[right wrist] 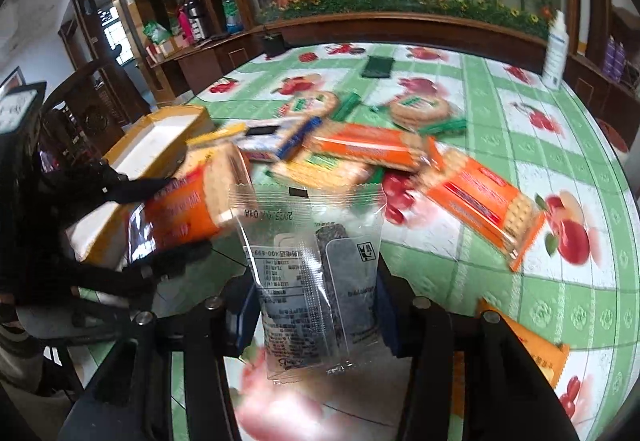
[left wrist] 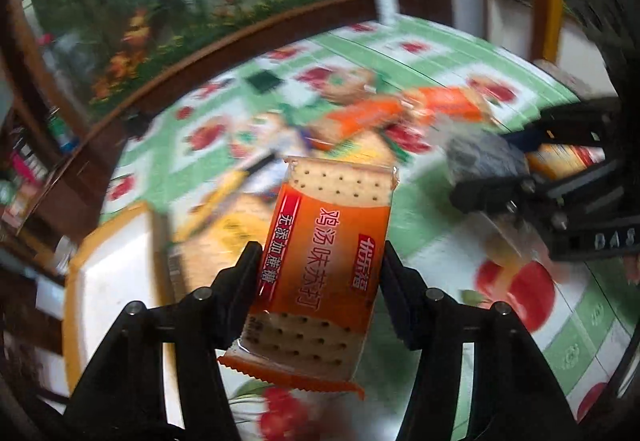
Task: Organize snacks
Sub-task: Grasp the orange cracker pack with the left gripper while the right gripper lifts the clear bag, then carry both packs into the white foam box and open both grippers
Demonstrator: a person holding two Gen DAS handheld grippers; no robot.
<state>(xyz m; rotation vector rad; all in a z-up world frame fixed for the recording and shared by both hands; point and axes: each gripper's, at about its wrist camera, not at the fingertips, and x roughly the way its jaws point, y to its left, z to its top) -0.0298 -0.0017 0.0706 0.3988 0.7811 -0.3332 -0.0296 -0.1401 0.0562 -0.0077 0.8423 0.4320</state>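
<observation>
My left gripper (left wrist: 320, 261) is shut on an orange cracker pack (left wrist: 320, 265) and holds it above the table; it also shows in the right wrist view (right wrist: 188, 209), near the box. My right gripper (right wrist: 316, 277) is shut on a clear pack with a dark snack bar (right wrist: 320, 273); it shows in the left wrist view (left wrist: 486, 157) at the right. A pile of snack packs (right wrist: 360, 149) lies mid-table. A white box with yellow rim (right wrist: 160, 137) sits at the left, also in the left wrist view (left wrist: 112, 273).
The table has a green fruit-print cloth (right wrist: 520, 121). A white bottle (right wrist: 556, 49) stands at the far right edge, a dark green pad (right wrist: 378, 66) at the back. Another orange pack (right wrist: 524, 353) lies near my right gripper. A wooden chair (right wrist: 80, 109) stands left.
</observation>
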